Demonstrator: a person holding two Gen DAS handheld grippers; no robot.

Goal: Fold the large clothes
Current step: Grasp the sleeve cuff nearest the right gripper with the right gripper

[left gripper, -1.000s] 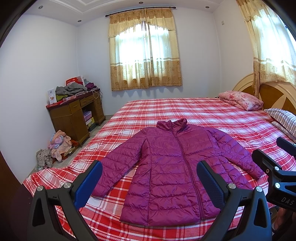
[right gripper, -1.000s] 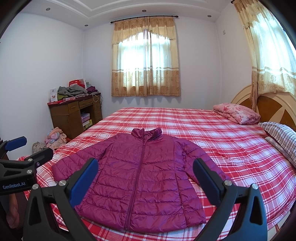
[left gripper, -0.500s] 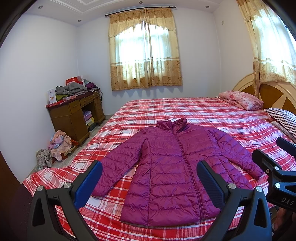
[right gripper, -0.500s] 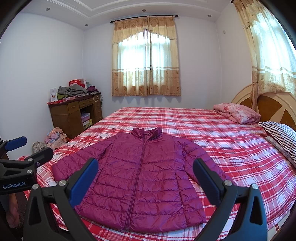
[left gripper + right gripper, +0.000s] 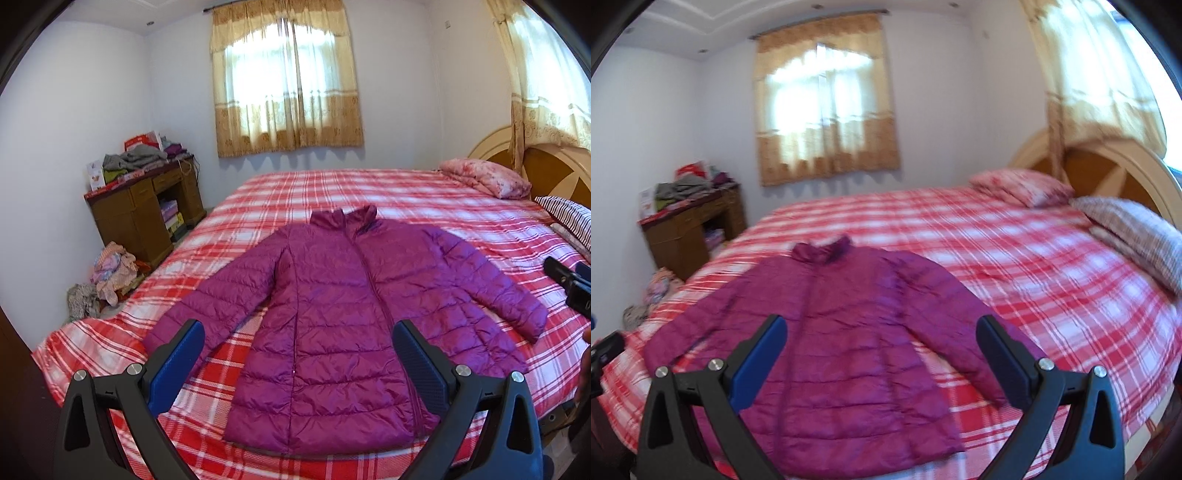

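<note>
Magenta quilted fabric fills the middle of our view: the puffer jacket [image 5: 332, 325] lies flat and zipped on the red plaid bed [image 5: 406, 192], collar toward the window [image 5: 284, 77], both sleeves spread out to the sides. We hold our left claw [image 5: 299, 365] spread wide above the jacket's hem, touching nothing. Our right claw [image 5: 882, 360] is likewise spread and empty, hovering over the jacket's lower right side. A pink pillow [image 5: 484, 181] rests near the headboard, and a wooden bench [image 5: 144, 206] piled with clothes stands by the wall.
</note>
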